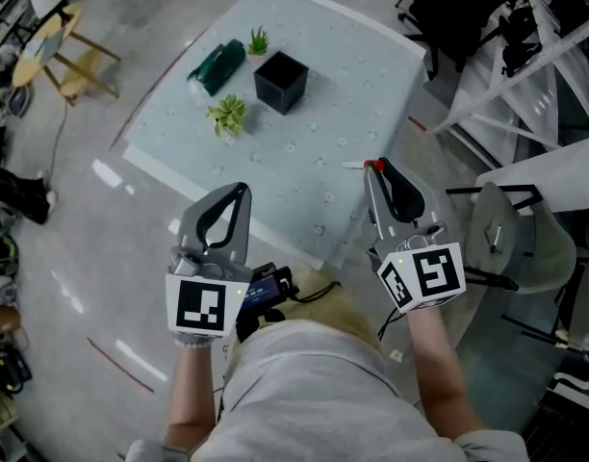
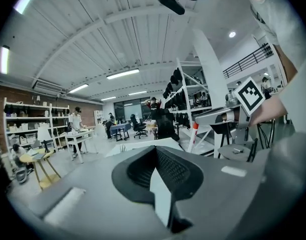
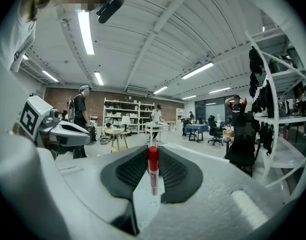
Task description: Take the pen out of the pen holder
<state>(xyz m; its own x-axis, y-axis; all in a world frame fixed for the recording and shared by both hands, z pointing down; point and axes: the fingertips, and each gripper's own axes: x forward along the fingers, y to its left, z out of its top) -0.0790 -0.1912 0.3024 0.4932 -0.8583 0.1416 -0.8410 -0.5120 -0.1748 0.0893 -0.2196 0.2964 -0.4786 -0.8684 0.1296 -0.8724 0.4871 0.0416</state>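
Note:
The black square pen holder (image 1: 280, 80) stands on the far part of the pale table (image 1: 362, 75); I cannot see into it. My right gripper (image 1: 376, 168) hovers over the table's near right edge, shut on a white pen with a red cap (image 1: 374, 166). In the right gripper view the pen (image 3: 153, 170) stands upright between the dark pads (image 3: 179, 171), cap upward. My left gripper (image 1: 243, 191) is held over the table's near left edge. Its tips meet with nothing between them, as the left gripper view (image 2: 155, 149) also shows.
A dark green case (image 1: 217, 65) and two small potted plants (image 1: 227, 114) (image 1: 259, 40) sit beside the holder. A grey chair (image 1: 511, 229) and a white rack (image 1: 525, 65) stand to the right. At the far left there is a wooden stool (image 1: 59, 51).

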